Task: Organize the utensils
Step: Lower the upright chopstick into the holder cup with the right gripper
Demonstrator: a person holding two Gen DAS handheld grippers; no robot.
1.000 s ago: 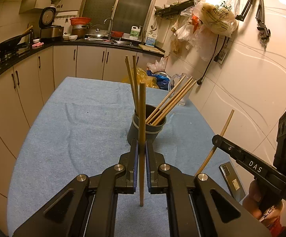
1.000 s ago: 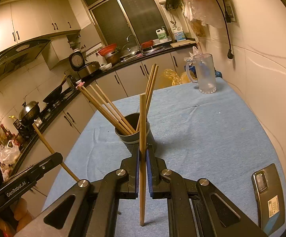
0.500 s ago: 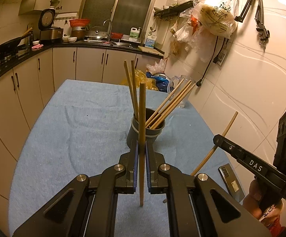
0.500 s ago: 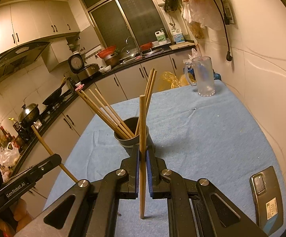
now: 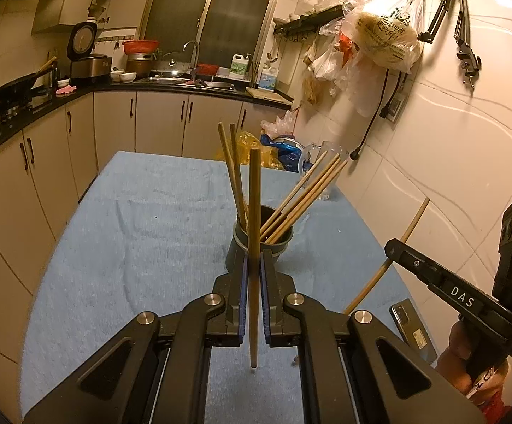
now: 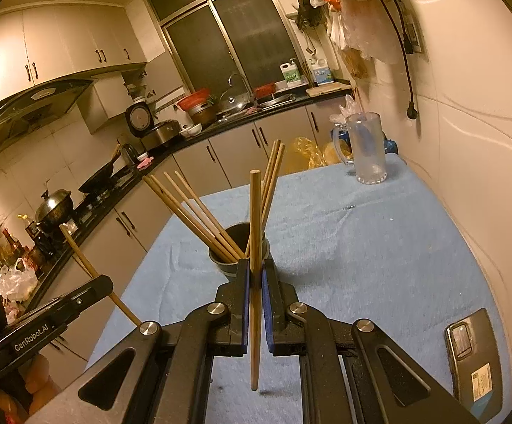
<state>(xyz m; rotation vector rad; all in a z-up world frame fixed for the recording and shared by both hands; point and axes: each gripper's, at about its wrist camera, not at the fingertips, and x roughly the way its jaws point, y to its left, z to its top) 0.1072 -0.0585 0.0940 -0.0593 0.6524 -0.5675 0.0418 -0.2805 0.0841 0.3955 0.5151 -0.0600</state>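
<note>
The cup (image 5: 260,243), dark and round, stands upright near the middle of the blue-covered surface (image 5: 121,233). Several chopsticks sit in it: in the left wrist view a pair (image 5: 233,173) leans toward 11 o'clock and a fan of four (image 5: 305,198) leans toward 2 o'clock. In the right wrist view the same cup (image 6: 239,247) shows the fan toward 10 o'clock and the pair toward 1 o'clock.

The left gripper (image 5: 252,275) has its fingers closed narrow on a single chopstick (image 5: 254,212), which stands nearly upright between the blue pads, its top above the cup's rim and its lower end hanging free over the cloth. The gripper's tips lie just in front of the cup, at its 6 o'clock side in that view.

The right gripper (image 6: 254,279) likewise has its fingers pinched on one upright stick (image 6: 254,219), lower end free above the cloth, tips just short of the cup.

Each gripper shows in the other's view: the right one at 4 o'clock in the left wrist view, with its stick slanting toward 1 o'clock; the left one at 8 o'clock in the right wrist view, with its stick slanting toward 11 o'clock. A hand (image 5: 457,360) grips the right gripper's handle.

A phone (image 6: 473,357) lies flat on the cloth at 4 o'clock from the cup in the right wrist view, well apart from it. A clear jug (image 6: 367,148) stands at the far corner by the tiled wall. Cabinets and a dark counter run along the far side
</note>
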